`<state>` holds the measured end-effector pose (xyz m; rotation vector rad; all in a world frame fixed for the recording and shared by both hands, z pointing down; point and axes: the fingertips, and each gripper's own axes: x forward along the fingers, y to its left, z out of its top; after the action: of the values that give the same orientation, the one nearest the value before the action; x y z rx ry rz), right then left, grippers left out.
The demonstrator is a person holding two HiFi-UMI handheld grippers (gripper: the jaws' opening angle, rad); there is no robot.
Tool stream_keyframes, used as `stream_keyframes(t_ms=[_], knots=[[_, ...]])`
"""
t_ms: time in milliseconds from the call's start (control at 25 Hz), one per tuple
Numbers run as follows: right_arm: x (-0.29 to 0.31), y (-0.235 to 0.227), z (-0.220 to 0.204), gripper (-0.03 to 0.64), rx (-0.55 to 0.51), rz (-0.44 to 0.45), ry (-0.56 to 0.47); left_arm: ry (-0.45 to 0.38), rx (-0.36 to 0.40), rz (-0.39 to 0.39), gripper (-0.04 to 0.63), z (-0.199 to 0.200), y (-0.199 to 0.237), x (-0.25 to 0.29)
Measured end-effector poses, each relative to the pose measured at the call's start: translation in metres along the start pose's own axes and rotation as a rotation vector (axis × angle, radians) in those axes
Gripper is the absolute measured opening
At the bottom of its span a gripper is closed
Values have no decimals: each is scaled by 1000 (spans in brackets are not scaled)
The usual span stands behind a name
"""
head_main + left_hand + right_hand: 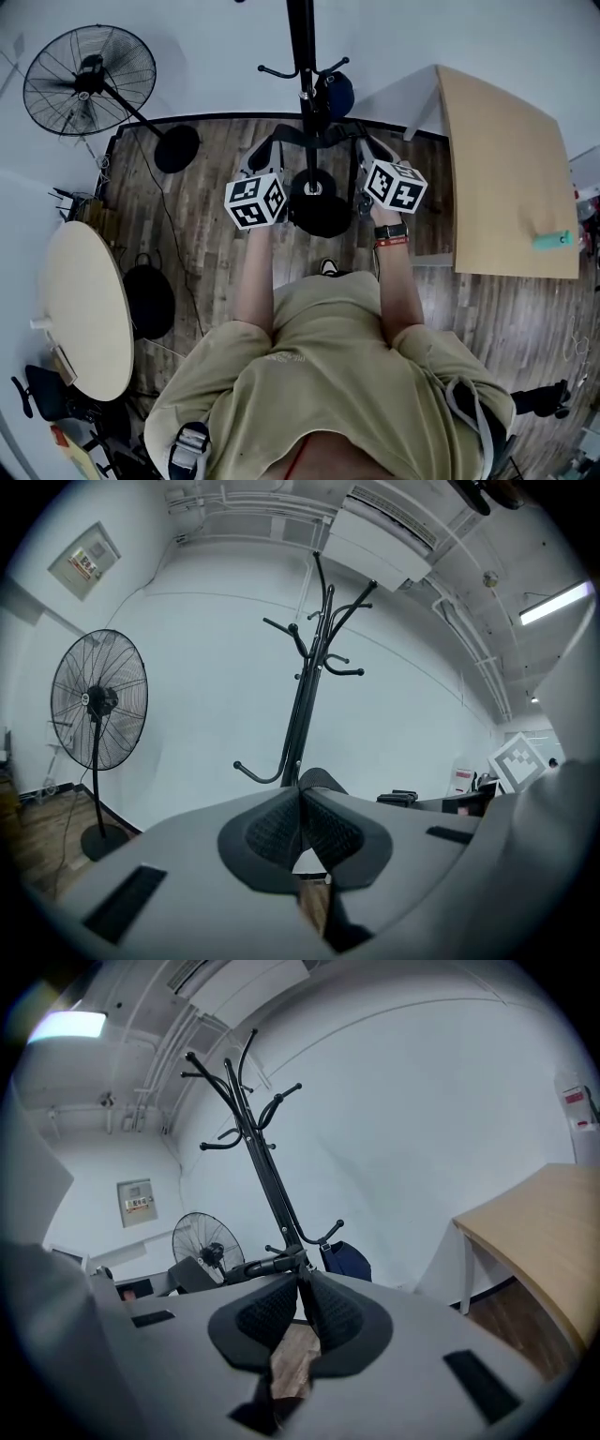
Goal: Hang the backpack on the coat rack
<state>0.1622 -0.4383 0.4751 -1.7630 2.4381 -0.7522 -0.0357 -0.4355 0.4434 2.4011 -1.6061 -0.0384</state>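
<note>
Webbing is pinched at both ends: the jaws of the left gripper (302, 799) are pressed together on a black strap (284, 137), and those of the right gripper (302, 1283) are clamped on the same strap. The strap is stretched between them across the near side of the coat rack (302, 47) pole. The navy backpack (337, 94) is seen on the pole's far side, just under a low hook. A pedestal fan (89, 80) is seen to the left, a wooden table (506, 178) to the right.
</note>
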Motion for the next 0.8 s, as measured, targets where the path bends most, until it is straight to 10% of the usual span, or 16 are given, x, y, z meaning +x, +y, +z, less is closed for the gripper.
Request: stream_keyframes(t_ms=[800], knots=[[70,-28,44,58,12,42,25,21,-10,68,25,13,22,60]])
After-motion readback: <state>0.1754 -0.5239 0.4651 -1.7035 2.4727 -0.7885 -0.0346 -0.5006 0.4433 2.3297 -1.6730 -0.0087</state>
